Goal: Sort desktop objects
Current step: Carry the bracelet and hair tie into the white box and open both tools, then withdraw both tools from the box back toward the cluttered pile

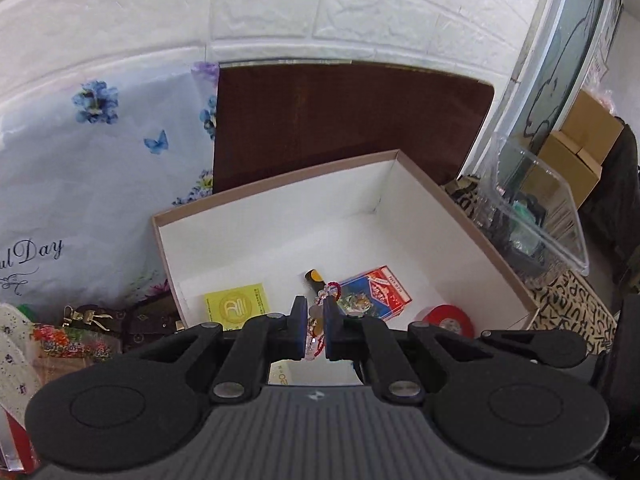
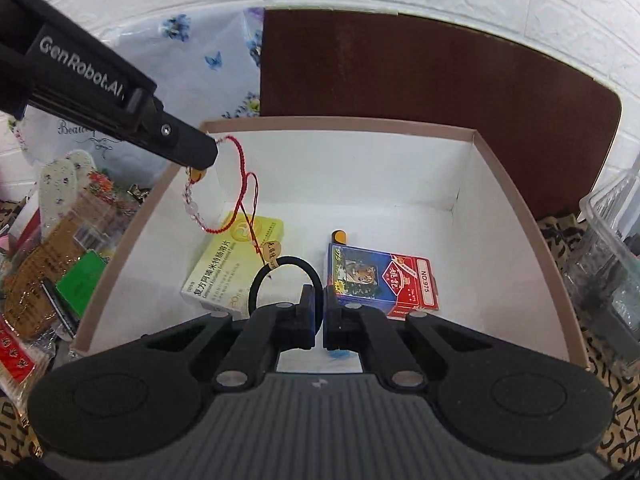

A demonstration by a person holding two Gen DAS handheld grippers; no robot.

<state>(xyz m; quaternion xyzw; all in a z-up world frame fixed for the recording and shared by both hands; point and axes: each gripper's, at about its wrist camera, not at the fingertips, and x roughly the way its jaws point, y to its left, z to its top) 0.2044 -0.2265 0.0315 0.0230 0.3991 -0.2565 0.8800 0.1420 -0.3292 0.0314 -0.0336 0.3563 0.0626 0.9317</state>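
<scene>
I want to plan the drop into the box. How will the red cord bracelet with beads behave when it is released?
The red cord bracelet hangs limp from the left gripper, so it is probably floppy and light. Its tag dangles near the medicine box and may snag. The beads might roll slightly.

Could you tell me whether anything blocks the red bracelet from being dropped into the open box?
Nothing visible does. The red bracelet hangs from the left gripper, already over the box. Below it lie only the yellow medicine box and bare white floor.
</scene>
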